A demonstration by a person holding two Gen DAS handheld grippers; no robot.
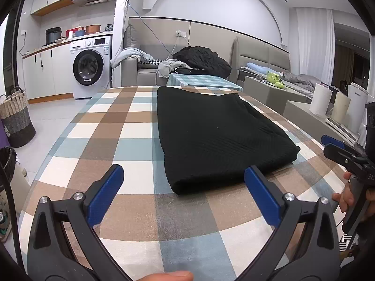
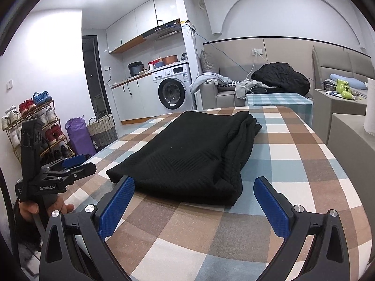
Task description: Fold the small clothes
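A black knit garment (image 1: 218,135) lies folded into a flat rectangle on the checked tablecloth (image 1: 131,128). It also shows in the right wrist view (image 2: 194,157). My left gripper (image 1: 184,175) is open and empty, just short of the garment's near edge. My right gripper (image 2: 194,185) is open and empty, its jaws on either side of the garment's near corner, above the cloth. The right gripper also shows at the right edge of the left wrist view (image 1: 337,149). The left gripper also shows at the left of the right wrist view (image 2: 70,166).
A woven laundry basket (image 1: 16,119) stands on the floor to the left. A washing machine (image 1: 90,66) and a sofa with a black jacket (image 1: 204,59) are behind the table. A smaller checked table (image 1: 201,82) stands beyond. White paper rolls (image 1: 321,101) sit at right. A shoe rack (image 2: 32,126) is at left.
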